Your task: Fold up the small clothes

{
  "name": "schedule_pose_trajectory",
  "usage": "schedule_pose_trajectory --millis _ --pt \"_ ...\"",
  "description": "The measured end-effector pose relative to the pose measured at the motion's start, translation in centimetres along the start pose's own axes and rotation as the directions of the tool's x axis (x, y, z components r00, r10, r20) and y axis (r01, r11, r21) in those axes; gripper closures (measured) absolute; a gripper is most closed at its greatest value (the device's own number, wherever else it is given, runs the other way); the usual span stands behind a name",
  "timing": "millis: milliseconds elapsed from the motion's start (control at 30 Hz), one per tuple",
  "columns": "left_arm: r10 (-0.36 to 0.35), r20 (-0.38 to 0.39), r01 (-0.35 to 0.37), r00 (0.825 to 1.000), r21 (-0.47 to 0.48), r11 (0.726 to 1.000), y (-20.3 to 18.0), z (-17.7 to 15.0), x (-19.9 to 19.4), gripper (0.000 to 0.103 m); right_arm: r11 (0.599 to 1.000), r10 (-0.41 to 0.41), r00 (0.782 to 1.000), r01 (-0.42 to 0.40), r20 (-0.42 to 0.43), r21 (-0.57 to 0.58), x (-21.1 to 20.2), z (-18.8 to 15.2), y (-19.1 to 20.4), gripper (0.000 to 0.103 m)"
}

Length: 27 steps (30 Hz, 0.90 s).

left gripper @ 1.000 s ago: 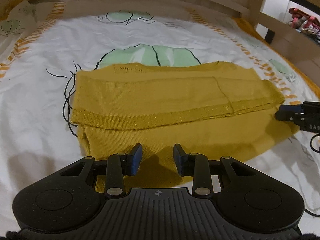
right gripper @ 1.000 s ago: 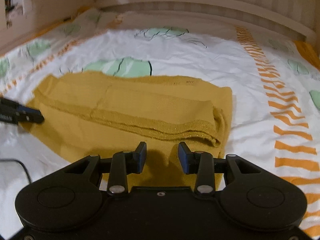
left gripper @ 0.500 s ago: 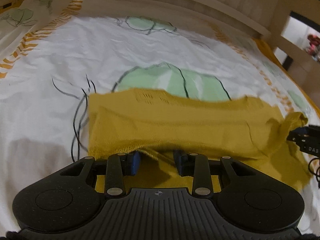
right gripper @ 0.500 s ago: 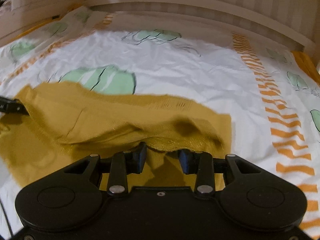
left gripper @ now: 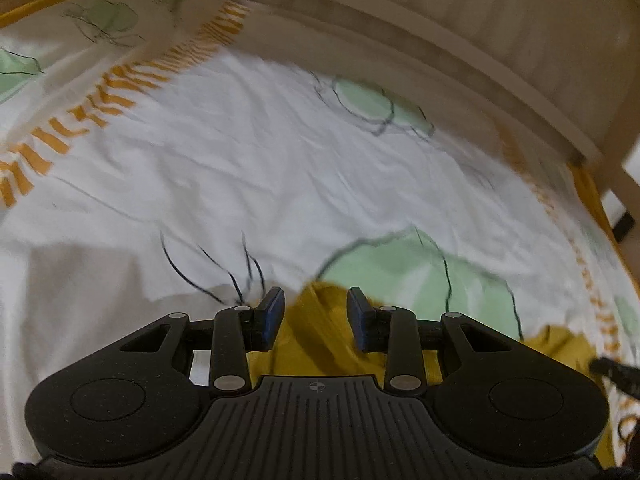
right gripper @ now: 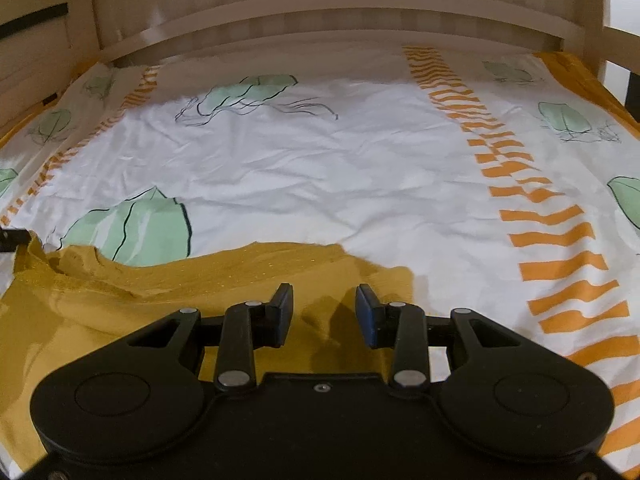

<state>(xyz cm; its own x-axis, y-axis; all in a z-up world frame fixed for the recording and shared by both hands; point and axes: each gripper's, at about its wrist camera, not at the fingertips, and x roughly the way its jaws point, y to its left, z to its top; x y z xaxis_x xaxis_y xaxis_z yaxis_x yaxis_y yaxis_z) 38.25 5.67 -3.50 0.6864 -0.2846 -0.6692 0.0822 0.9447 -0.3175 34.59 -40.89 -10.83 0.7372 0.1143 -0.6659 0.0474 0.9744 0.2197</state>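
A mustard-yellow knitted garment [right gripper: 160,292] lies on the bed, its far edge rumpled and raised. In the left wrist view only a bunched part of the garment [left gripper: 320,344] shows, filling the gap between the blue pads of my left gripper [left gripper: 316,312], whose jaws stand apart. My right gripper [right gripper: 324,308] is also open, over the garment's right end, with yellow cloth under and between its fingers. The tip of the left gripper [right gripper: 12,238] shows at the garment's left corner. The right gripper's tip [left gripper: 616,372] shows at the far right.
The bed sheet [right gripper: 320,160] is white with green leaf prints and orange stripes [right gripper: 552,232], wrinkled beyond the garment. A pale wooden headboard [right gripper: 340,8] closes the far side, with a wooden rail [right gripper: 36,60] at the left.
Both grippers moved forward across the bed. The flat folded garment got lifted at its near edge and pushed ahead. Most of it has dropped below the left view, which also rolled.
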Motion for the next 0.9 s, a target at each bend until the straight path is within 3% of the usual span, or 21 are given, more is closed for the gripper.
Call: schedule_pose_trajectory --millis 167,367,533,800,867,900 --pt "0.004 -0.013 -0.004 1.000 -0.002 1.000 0.1 -0.1 -2.1 0.070 0.999 0.028 0.999 -0.028 0.016 0.015 -0.5 0.0 -1.3 0.056" --pt "-0.075 -0.118 0.071 0.990 -0.040 0.997 -0.2 -3.9 -4.1 0.069 0.998 0.053 0.998 -0.053 0.014 -0.022 0.6 0.5 -1.3 0.056" --pt "-0.079 -0.153 0.072 0.985 -0.053 0.996 0.2 -5.6 -2.7 0.069 0.998 0.058 0.998 -0.057 0.015 -0.027 1.5 1.2 -0.8 0.056" --pt "-0.090 -0.168 0.084 0.982 -0.039 0.996 1.1 -5.5 -0.6 0.069 0.997 0.073 0.997 -0.073 -0.020 -0.015 2.8 1.3 -0.8 0.055" --pt "-0.105 -0.169 0.098 0.980 -0.049 0.994 1.5 -5.6 -0.7 0.069 0.997 0.071 0.997 -0.071 -0.017 -0.025 2.8 1.1 -0.6 0.070" --pt "-0.109 -0.171 0.103 0.979 -0.044 0.994 1.5 -5.6 -0.7 0.069 0.997 0.071 0.997 -0.072 -0.014 -0.037 2.6 1.0 -0.4 0.092"
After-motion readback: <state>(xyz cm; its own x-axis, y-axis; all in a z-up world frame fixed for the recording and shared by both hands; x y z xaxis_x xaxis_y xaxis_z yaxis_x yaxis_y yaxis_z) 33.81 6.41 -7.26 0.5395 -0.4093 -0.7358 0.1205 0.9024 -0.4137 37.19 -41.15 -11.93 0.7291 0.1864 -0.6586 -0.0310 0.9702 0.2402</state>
